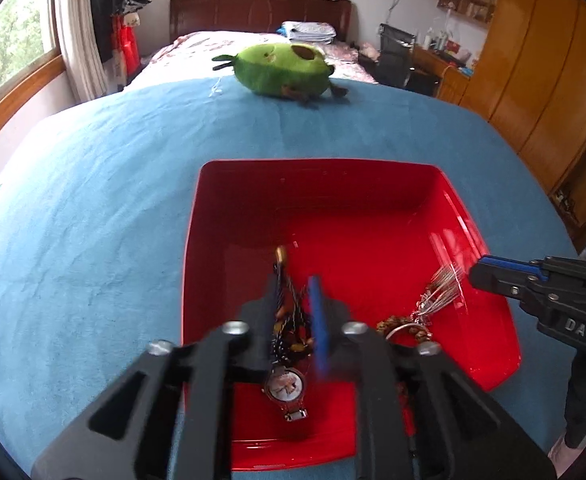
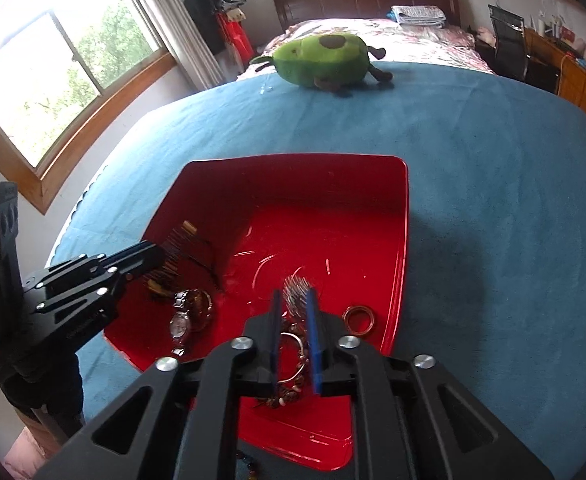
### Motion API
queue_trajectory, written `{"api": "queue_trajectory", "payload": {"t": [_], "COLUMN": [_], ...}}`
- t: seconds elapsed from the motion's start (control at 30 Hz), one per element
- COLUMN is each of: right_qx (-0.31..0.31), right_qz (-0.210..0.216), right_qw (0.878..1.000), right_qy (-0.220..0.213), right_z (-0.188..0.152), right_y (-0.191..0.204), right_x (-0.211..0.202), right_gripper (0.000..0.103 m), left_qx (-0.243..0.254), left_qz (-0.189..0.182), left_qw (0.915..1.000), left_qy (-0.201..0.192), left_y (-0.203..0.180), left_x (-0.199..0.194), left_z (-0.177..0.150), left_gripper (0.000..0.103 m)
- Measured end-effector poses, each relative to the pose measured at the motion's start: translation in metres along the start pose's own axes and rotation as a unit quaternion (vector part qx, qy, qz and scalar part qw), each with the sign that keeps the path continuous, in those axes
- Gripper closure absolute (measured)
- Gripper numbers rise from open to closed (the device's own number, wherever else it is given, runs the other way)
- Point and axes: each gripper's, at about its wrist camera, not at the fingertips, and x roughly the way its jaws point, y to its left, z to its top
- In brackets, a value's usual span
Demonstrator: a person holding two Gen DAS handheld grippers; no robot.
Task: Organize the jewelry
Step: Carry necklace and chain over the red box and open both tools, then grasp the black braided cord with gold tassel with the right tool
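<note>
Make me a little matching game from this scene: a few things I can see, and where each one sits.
Things:
1. wristwatch
2. avocado plush toy
3. copper ring
4. folded towels

Places:
A. on the far bed by the headboard
B. on the blue cover beyond the tray
C. tray floor, under the left gripper
D. tray floor, right of the right gripper

Pairs: 1-C, 2-B, 3-D, 4-A

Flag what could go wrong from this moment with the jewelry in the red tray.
The dark beaded necklace hangs between the left gripper jaws and may snag when they withdraw. The bracelets between the right gripper jaws could tangle together. The watch lies close beneath the left jaws and could be knocked.
</note>
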Motion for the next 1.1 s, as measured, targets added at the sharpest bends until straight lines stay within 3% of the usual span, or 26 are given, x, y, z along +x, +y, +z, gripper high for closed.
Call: {"api": "queue_trajectory", "payload": {"t": [0.23,0.43,1.1], "right_qx": [-0.009,-0.011,0.009], "right_qz": [0.007,0.009,0.012], "right_qw": [1.0,1.0,1.0], "right_qy": [-0.022,-0.025,0.014], "right_z": [-0.01,-0.036,-0.146], "right_y": [0.008,0.013,0.012], "right_x": [-0.028,-0.047,-0.047], "right_gripper": [0.088,0.088,0.085], "left_qx": [-0.005,-0.011,-0.004], "left_qz": [-0.006,0.002,0.015], "left_qw": [0.9993,0.9988,0.9996], "left_qy": [-0.036,-0.047,-0.025], "left_y": [0.003,0.003,-0.015], "left_x": [-0.039,-0.074,-0.102], "left_z": [-0.006,-0.034,-0.151], "left_gripper": [0.072,0.058,0.047]}}
